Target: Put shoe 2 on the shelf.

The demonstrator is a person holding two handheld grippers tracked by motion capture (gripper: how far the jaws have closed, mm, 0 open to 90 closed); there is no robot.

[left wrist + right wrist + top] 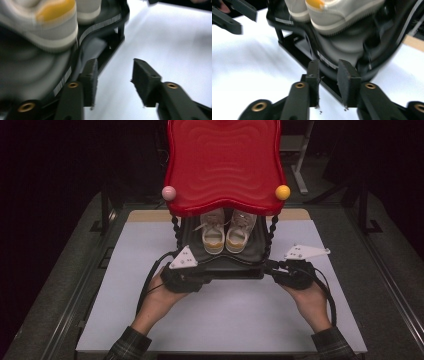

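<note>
Two grippers met the low front edge of a small shoe rack (235,268) at opposite corners, a symmetric hold suited to shifting or steadying a wide object without letting it twist. The rack stood on the white table (225,320) near its far end, with a red wavy top shelf (225,165) overhanging a black lower shelf (294,27) on which a pair of white sneakers (223,234) with yellow heel patches sat side by side, heels toward the person. The left gripper (113,80) lay at the near left corner: its fingers (145,80) were spread, one resting against the black edge of the lower shelf and the other standing clear over bare table, so nothing was pinched between them. The right gripper (329,80) was set at the near right corner, its fingers (347,80) drawn close together about the thin black rim of the base, apparently pinching it, though blur left the actual contact uncertain. From the high view, the left gripper (181,270) and the right gripper (295,267) sat level with one another, each hand low on the table behind its tool, which kept the jaws at the height of the base rail rather than the shelves. The sneakers lay just beyond and above both sets of fingertips, untouched. Pink (169,193) and yellow (283,192) knobs capped the rack's front posts, well above the fingers.
</note>
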